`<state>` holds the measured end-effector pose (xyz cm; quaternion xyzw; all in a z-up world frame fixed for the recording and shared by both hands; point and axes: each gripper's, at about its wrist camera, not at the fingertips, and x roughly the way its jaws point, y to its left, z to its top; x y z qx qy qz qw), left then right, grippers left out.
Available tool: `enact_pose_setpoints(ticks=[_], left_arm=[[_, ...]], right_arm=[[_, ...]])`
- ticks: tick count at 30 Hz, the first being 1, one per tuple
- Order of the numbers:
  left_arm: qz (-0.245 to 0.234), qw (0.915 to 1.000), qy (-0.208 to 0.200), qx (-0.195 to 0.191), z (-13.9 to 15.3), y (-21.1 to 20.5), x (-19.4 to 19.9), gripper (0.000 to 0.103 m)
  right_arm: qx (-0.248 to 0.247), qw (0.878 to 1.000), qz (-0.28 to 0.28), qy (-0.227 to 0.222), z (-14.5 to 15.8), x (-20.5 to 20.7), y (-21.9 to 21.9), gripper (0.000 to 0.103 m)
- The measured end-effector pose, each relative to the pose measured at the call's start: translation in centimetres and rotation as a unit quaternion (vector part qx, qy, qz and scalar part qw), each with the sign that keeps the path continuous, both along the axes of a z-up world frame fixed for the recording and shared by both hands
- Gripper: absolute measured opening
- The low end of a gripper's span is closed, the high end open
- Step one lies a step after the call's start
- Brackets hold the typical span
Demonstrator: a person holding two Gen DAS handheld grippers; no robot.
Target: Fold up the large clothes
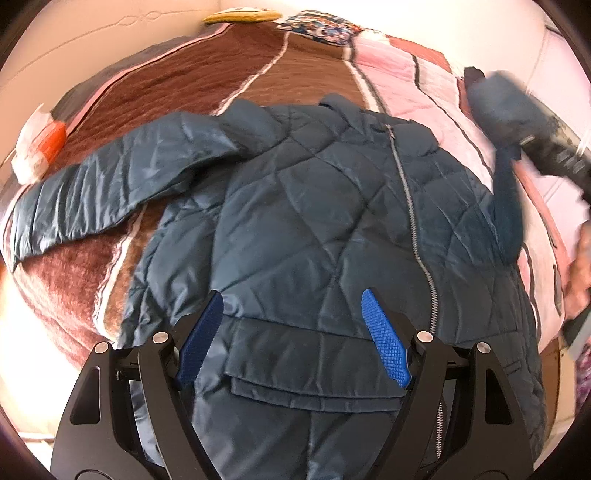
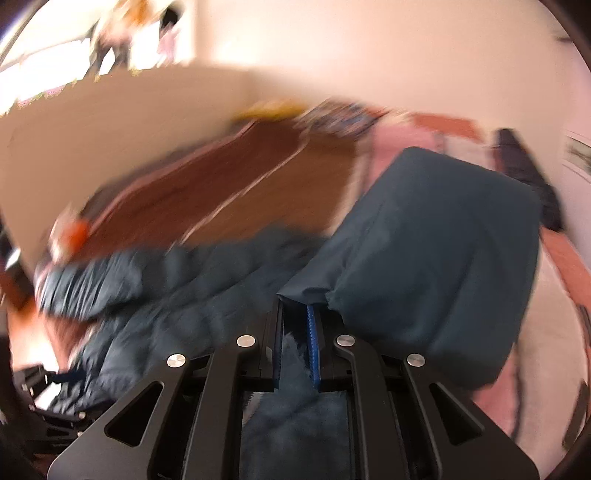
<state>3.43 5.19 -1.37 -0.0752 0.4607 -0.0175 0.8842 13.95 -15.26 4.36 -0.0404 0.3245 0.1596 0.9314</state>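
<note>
A dark teal quilted jacket [image 1: 317,206] lies front up on the bed, with a silver zipper [image 1: 410,206] running down it. Its left sleeve [image 1: 110,184] is spread out to the left. My left gripper [image 1: 293,310] is open and empty, hovering above the jacket's lower front by a pocket flap [image 1: 314,365]. My right gripper [image 2: 295,317] is shut on the jacket's right sleeve [image 2: 436,251] and holds it lifted off the bed; in the left wrist view it shows blurred at the far right [image 1: 517,110].
The bed has a brown and pink plush blanket [image 1: 236,81]. A patterned pillow [image 1: 321,27] and a yellow object [image 1: 240,15] lie at its far end. An orange and white item [image 1: 40,147] sits at the left edge. A cream wall [image 2: 332,55] stands behind.
</note>
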Motion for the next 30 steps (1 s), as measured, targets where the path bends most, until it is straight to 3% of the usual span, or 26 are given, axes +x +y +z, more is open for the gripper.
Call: enact_pose_setpoints(ticks=[2,4,10,16,20,25,30], left_arm=[[0.005,1.0000,0.000,-0.004,0.0,0.6,0.0,0.077],[0.009,0.9999,-0.001,-0.005,0.0,1.1,0.0,0.077],[0.012,0.9999,0.002,-0.009,-0.3,1.8,0.4,0.077],[-0.015,0.9996,-0.021,0.008,1.2,0.3,0.6,0.077],[-0.047,0.9978,-0.033,0.033,2.2,-1.9,1.3,0.077],[-0.071,0.9957,-0.033,0.051,3.0,-4.4,1.9,0.077],[-0.103,0.9889,-0.048,0.096,4.1,-7.4,2.6,0.077]], right_arm=[[-0.004,0.998,0.037,0.056,-1.9,0.5,2.6,0.062],[0.004,0.995,0.039,0.088,-3.9,0.1,3.6,0.063],[0.013,0.994,0.029,0.105,-4.8,-1.0,2.8,0.063],[-0.040,0.993,-0.059,0.096,-6.1,-2.9,-0.1,0.067],[-0.076,0.983,-0.120,0.119,-8.7,-4.0,-2.0,0.067],[-0.051,0.977,-0.142,0.154,-10.8,-5.0,-4.3,0.067],[-0.025,0.976,-0.146,0.160,-11.5,-5.4,-5.1,0.067]])
